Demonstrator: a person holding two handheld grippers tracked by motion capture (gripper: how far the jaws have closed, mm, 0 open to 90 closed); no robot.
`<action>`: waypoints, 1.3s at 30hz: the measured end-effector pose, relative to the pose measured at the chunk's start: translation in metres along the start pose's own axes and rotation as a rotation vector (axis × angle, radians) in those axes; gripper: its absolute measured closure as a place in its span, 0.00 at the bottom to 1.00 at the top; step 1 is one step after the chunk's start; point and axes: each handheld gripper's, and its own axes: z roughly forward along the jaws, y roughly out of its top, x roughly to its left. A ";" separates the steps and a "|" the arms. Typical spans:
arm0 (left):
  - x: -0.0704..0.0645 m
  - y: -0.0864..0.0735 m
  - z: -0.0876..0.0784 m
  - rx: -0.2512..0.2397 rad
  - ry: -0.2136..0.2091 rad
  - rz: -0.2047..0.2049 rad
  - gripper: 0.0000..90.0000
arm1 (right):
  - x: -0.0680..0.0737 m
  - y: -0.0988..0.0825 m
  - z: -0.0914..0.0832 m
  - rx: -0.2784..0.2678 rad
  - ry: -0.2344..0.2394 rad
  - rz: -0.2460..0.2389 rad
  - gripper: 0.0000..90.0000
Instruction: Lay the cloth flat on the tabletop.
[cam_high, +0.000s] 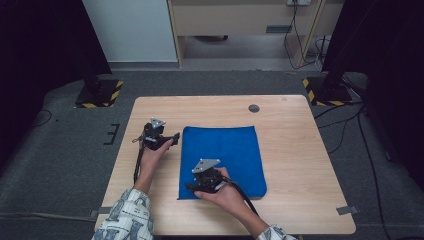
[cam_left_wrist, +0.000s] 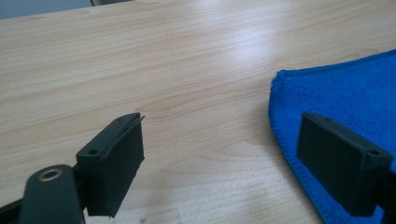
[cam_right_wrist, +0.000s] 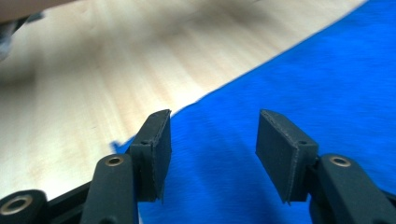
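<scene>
**Desk:** What lies on the table right now?

**Operator:** From the high view I see a blue towel (cam_high: 223, 160) spread flat on the wooden table (cam_high: 295, 150), a little toward my near edge. A round dark cable port (cam_high: 254, 108) sits near the far edge, well apart from the towel. Black stands with yellow-and-black striped bases (cam_high: 100, 93) flank the table on the grey floor.

**Desk:** And the grippers?

**Operator:** My left gripper (cam_high: 172, 140) hovers just beside the towel's left edge; in the left gripper view (cam_left_wrist: 219, 154) its jaws stand wide apart, holding nothing, with the towel's corner (cam_left_wrist: 336, 88) by one jaw. My right gripper (cam_high: 190, 187) rests over the towel's near left corner, jaws apart above blue cloth (cam_right_wrist: 299, 84) and empty (cam_right_wrist: 212, 149).

**Desk:** Any writing readable?

**Operator:** None I can read.
</scene>
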 end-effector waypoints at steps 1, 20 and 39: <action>0.002 -0.001 -0.001 0.000 -0.001 -0.003 0.16 | 0.004 0.000 0.001 0.004 0.015 -0.007 0.50; 0.008 -0.003 -0.010 -0.020 -0.009 -0.020 0.17 | 0.044 -0.008 0.020 0.051 0.010 -0.138 0.66; -0.017 0.014 0.021 0.027 -0.096 0.084 0.23 | 0.052 0.002 0.024 0.011 -0.002 -0.084 0.96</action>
